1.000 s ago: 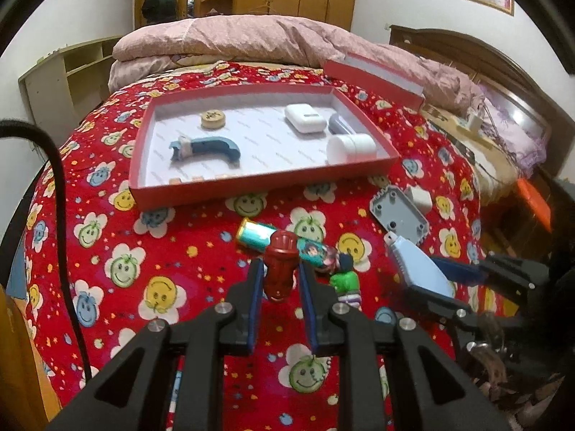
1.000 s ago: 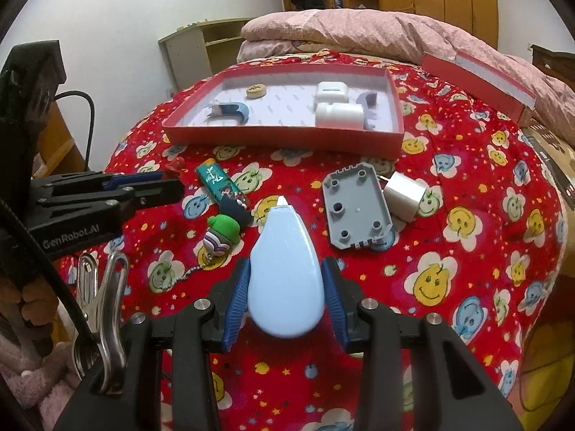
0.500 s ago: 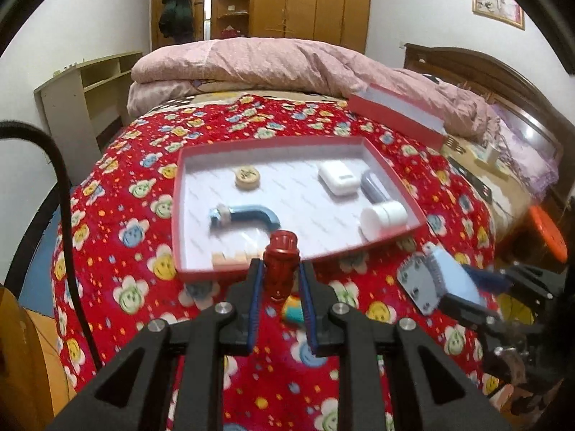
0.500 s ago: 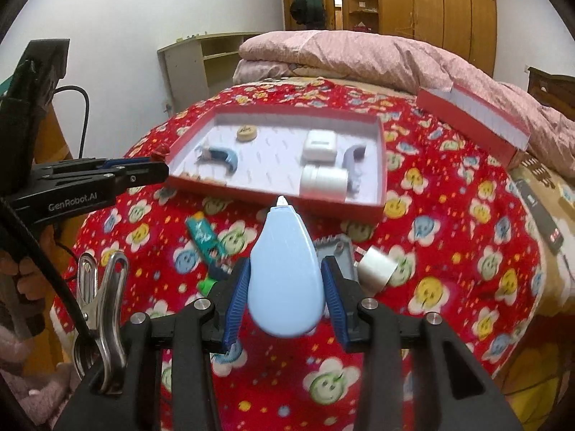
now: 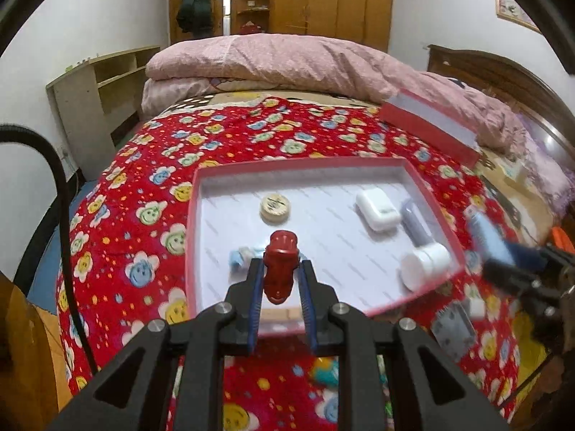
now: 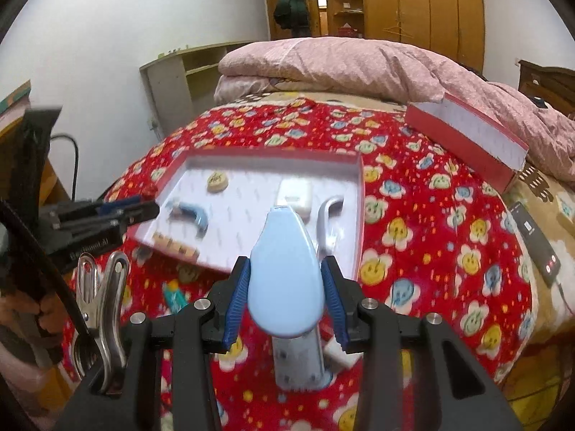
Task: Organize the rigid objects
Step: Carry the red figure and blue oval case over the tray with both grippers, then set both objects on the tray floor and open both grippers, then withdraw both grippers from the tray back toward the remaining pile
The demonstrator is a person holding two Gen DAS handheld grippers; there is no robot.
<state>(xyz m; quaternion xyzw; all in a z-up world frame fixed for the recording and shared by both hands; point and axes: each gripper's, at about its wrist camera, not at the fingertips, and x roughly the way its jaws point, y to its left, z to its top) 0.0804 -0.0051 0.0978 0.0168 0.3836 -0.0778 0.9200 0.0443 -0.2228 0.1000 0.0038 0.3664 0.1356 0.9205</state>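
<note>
Over the red tray [image 5: 201,215], left fingers [image 5: 281,280] clamp a red toy [image 5: 281,267], right fingers [image 6: 285,283] hug a blue case [image 6: 284,269]; next, lower and release.

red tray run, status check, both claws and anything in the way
Left claw shut on red figure. Right claw shut on blue case. Both over red tray. Path clear.

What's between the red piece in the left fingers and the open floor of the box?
Nothing visible. The left gripper holds the red piece over the box, with bare white floor just ahead. The blue curved part lies to its left, the round token further back.
</note>
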